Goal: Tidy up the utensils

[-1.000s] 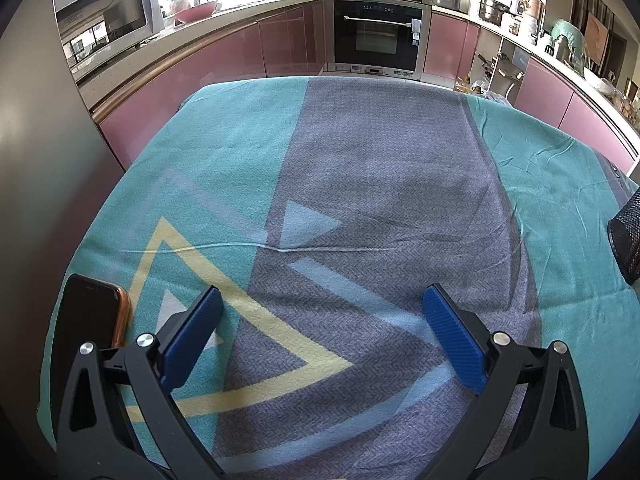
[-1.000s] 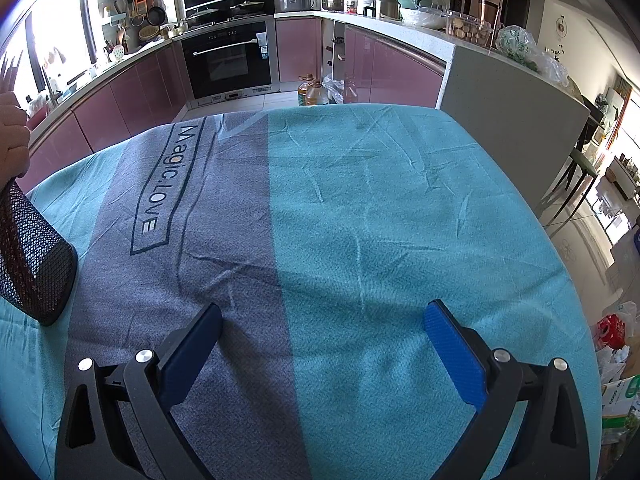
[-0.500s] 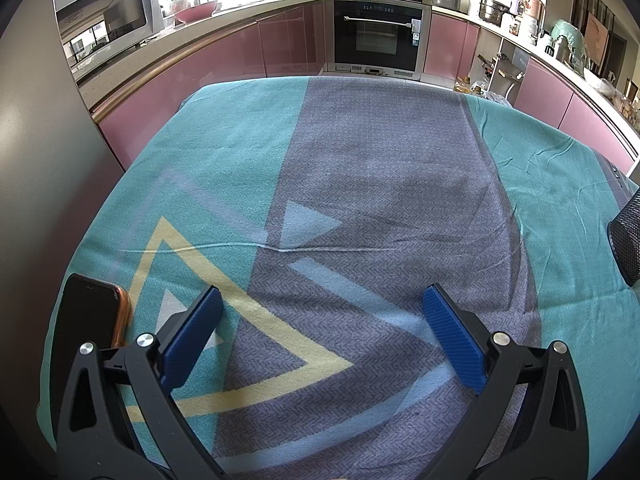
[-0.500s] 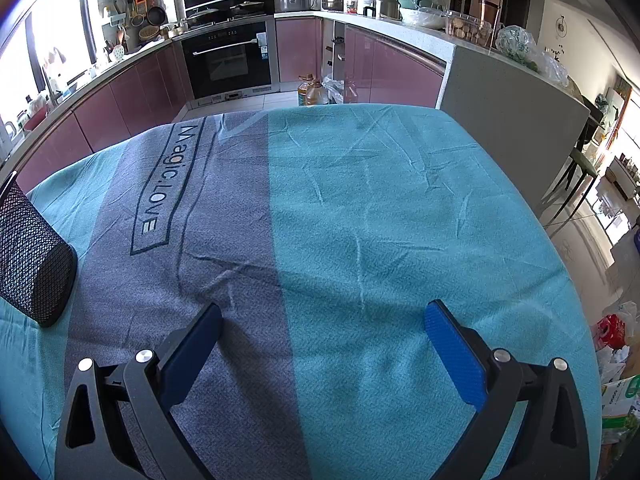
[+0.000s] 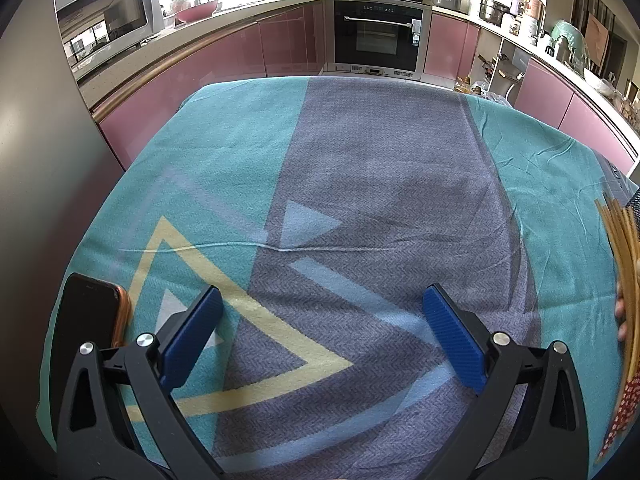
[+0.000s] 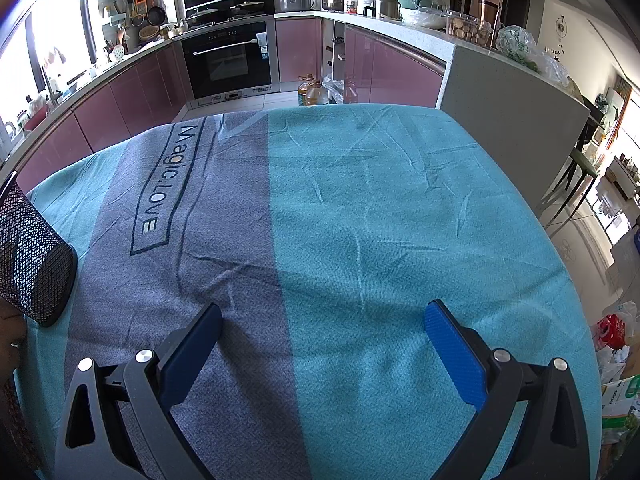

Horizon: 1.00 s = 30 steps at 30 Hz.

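Left gripper (image 5: 320,330): wide open, holding nothing.
Right gripper (image 6: 322,338): wide open, holding nothing.
Phone (image 5: 90,312): at 9 o'clock, beside the left gripper.
Chopsticks (image 5: 624,276): at 3 o'clock of the left gripper, apart from it, in a hand (image 5: 621,316).
Mesh cup (image 6: 30,260): at 10 o'clock of the right gripper, on the cloth (image 6: 400,208).

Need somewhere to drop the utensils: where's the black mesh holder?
The black mesh holder sits at the right wrist view's far left edge, on the teal and grey tablecloth.
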Each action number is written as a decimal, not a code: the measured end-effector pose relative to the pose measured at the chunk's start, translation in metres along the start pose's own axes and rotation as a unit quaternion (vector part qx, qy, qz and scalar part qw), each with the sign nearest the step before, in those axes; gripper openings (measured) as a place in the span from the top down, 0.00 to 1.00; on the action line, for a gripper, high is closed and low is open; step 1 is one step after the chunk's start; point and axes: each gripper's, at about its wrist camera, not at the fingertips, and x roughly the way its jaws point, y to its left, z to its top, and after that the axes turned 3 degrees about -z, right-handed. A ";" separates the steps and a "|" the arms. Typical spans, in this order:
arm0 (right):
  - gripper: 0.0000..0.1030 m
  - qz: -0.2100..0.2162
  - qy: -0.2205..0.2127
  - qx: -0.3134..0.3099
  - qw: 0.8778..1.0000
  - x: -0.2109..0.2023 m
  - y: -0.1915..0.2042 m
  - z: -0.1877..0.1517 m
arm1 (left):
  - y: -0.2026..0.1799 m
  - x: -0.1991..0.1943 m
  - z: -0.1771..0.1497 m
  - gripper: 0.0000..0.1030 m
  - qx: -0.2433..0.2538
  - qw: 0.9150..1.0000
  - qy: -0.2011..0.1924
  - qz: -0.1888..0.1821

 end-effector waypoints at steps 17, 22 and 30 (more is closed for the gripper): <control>0.05 0.000 0.000 0.000 1.000 0.000 0.000 0.000 | 0.000 0.000 0.000 0.04 -0.001 1.000 0.000 0.000; 0.05 0.000 0.000 0.000 1.000 0.000 0.000 0.000 | -0.001 -0.001 -0.002 0.04 -0.004 1.000 -0.001 0.002; 0.06 -0.018 0.000 0.022 1.000 -0.006 0.006 -0.003 | -0.012 -0.024 -0.013 0.05 -0.016 0.999 -0.037 -0.024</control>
